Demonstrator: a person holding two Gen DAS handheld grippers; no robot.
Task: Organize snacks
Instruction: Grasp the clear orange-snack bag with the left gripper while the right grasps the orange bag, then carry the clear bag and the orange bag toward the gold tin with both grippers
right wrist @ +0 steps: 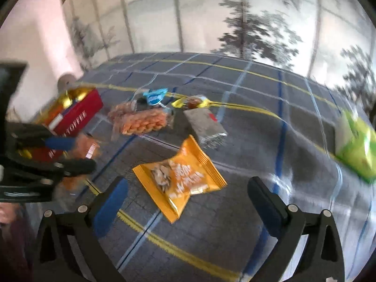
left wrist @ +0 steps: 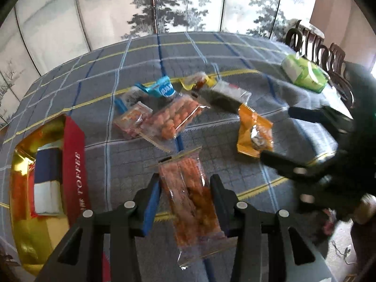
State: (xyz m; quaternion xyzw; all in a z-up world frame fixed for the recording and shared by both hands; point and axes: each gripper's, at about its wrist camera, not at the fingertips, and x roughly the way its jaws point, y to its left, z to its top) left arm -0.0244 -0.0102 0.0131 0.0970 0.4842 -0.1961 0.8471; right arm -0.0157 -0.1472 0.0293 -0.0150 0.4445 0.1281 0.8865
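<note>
My left gripper (left wrist: 185,185) is shut on a clear packet of orange snacks (left wrist: 190,202), one pad on each long side; the right wrist view shows that gripper (right wrist: 70,155) at the left, blurred. My right gripper (right wrist: 188,183) stands wide open just over an orange-yellow snack bag (right wrist: 181,176) lying flat on the checked tablecloth (right wrist: 235,223), with neither pad touching it. In the left wrist view the same gripper (left wrist: 282,136) reaches in from the right beside that bag (left wrist: 255,131). A red toffee box (left wrist: 75,164) with a gold lining sits at the left, a blue and white packet (left wrist: 47,176) inside.
A heap of snacks lies mid-table: a peanut packet (left wrist: 174,119), a small clear packet (left wrist: 131,119), a blue packet (left wrist: 164,89), a yellow-ended sweet (left wrist: 197,82) and a dark grey packet (left wrist: 225,96). A green tissue pack (left wrist: 303,75) is at the far right. Wooden chairs (left wrist: 329,54) stand behind it.
</note>
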